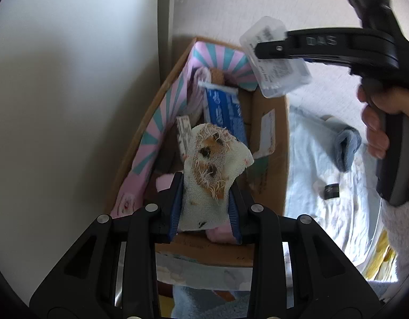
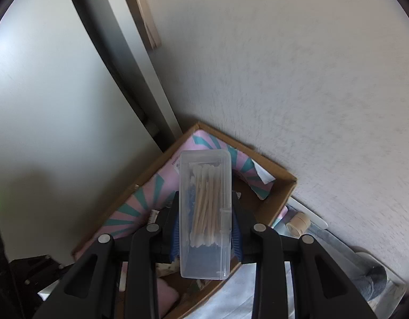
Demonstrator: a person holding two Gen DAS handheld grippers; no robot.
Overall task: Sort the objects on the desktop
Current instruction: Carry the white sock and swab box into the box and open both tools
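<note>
Swab case clamped in right claw, above box.

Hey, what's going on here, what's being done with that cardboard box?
A person is tidying small things into a cardboard box set against the wall. The left claw is shut on a frayed white cloth and holds it over the box. The right claw grips a clear plastic case of cotton swabs, also held above the box. Inside already lie a pink and teal striped item and a blue packet. Neither held thing has been let go yet.
</note>
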